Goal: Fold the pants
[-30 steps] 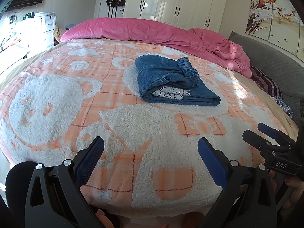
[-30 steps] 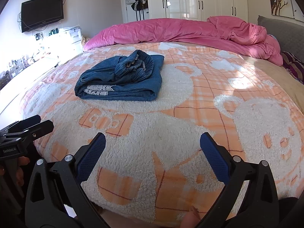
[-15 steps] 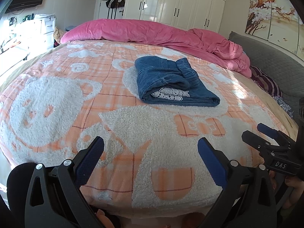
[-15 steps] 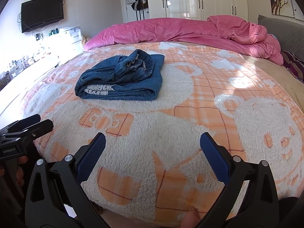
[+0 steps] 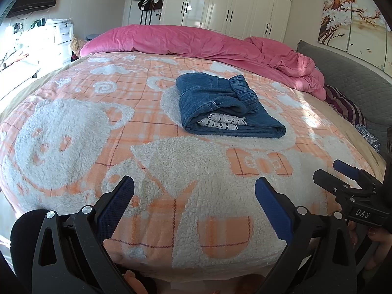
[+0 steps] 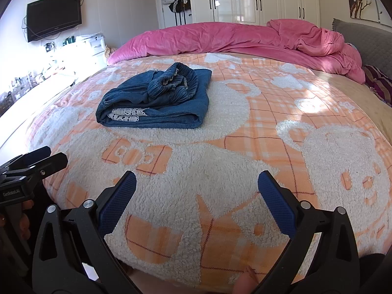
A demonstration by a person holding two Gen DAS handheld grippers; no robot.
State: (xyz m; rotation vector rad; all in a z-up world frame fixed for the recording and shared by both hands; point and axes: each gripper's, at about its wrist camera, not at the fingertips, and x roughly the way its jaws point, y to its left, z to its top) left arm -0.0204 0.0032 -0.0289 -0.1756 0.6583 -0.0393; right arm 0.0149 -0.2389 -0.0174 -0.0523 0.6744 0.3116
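Observation:
The blue denim pants (image 5: 221, 103) lie folded in a compact bundle on the orange and white fleece blanket (image 5: 103, 132), with white lace trim showing at the near edge and the elastic waistband on top. In the right wrist view the pants (image 6: 156, 100) sit left of centre. My left gripper (image 5: 194, 192) hangs open over the blanket's near edge, well short of the pants and holding nothing. My right gripper (image 6: 197, 188) is open too, empty, at the same near edge. Each gripper shows in the other's view: the right gripper (image 5: 343, 174) and the left gripper (image 6: 39, 159).
A crumpled pink duvet (image 5: 208, 42) lies across the far side of the bed. A grey headboard (image 5: 352, 78) and striped pillow (image 5: 345, 105) are at the right. White wardrobes (image 5: 232, 7) line the back wall, with a wall television (image 6: 54, 16) and cluttered shelves at left.
The left wrist view has shifted slightly, with the pants sitting a touch lower in frame. The pants and both grippers' jaws are unchanged.

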